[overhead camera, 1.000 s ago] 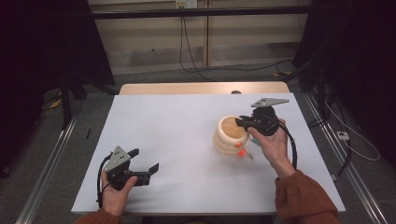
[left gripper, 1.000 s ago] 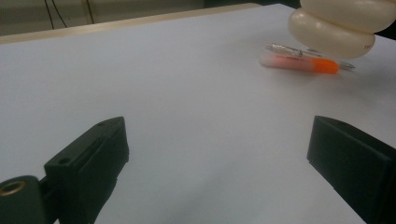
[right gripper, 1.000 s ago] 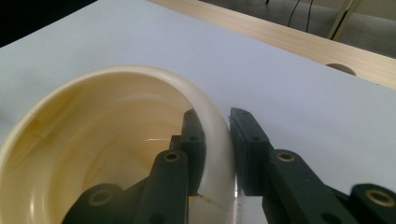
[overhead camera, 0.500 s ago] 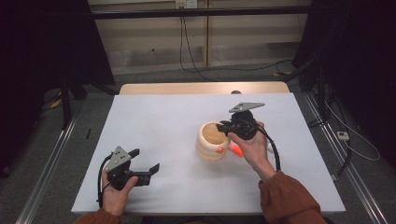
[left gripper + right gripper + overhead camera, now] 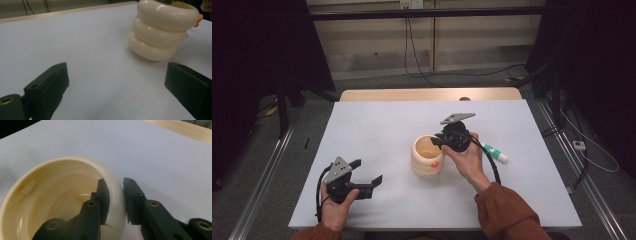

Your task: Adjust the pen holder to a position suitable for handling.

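Cream ribbed cup (image 5: 427, 157) showing an orange spot, black grippers, right (image 5: 438, 141) and left (image 5: 368, 172), white tabletop (image 5: 377, 135), white tube (image 5: 494, 152) wearing green cap, rust-orange sleeve (image 5: 507, 212)

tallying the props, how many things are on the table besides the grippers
2. A cream ribbed cup sits near the middle, its rim clamped by the right gripper. A white tube with a green cap lies right of that hand.

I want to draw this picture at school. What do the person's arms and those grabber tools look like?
Each hand-held gripper is black with two blocky jaws. The left hand-held gripper and the right hand-held gripper each carry a grey three-cornered plate on top and trail a black cable. In the gripper views, small brass-coloured rings show in the jaw arms. The person wears rust-orange sleeves.
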A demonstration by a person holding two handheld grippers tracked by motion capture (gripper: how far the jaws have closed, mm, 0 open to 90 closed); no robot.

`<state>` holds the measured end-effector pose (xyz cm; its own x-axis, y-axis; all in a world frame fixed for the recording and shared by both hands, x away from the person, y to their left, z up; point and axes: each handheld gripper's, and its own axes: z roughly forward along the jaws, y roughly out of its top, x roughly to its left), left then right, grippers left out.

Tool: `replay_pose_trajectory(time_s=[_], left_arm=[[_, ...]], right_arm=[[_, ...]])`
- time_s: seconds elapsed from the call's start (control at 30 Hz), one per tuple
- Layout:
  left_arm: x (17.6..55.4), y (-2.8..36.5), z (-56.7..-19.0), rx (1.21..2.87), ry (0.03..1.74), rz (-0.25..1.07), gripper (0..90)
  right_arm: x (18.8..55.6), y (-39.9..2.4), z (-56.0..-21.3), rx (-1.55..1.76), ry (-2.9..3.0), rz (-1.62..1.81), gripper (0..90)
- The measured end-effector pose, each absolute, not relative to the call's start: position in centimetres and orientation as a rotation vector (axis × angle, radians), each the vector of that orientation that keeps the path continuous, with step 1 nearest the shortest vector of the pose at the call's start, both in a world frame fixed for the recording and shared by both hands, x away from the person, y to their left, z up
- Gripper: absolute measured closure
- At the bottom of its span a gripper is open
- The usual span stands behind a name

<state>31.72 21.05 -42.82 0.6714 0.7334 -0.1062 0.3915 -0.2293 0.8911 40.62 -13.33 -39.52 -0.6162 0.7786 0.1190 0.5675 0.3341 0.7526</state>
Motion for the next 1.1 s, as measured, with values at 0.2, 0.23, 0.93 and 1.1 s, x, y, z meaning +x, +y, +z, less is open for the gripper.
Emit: replay_pose_trajectory(time_s=[0.2, 0.23, 0.93, 1.1], left_arm=[[31.7, 21.0, -42.8, 1.853, 0.886, 0.415, 5.2], [31.7, 21.1, -42.8, 1.853, 0.886, 0.415, 5.2], [31.7, 21.0, -42.8, 1.854, 0.886, 0.411, 5.3], [31.8, 21.0, -42.9, 1.855, 0.887, 0.412, 5.2]], right_arm=[[40.7, -12.7, -40.0, 1.21, 2.347, 1.132, 75.4], [40.7, -12.6, -40.1, 1.212, 2.35, 1.126, 75.4], [40.5, -13.7, -40.3, 1.264, 2.327, 1.155, 73.0], [40.6, -13.7, -40.3, 1.259, 2.333, 1.178, 70.3]])
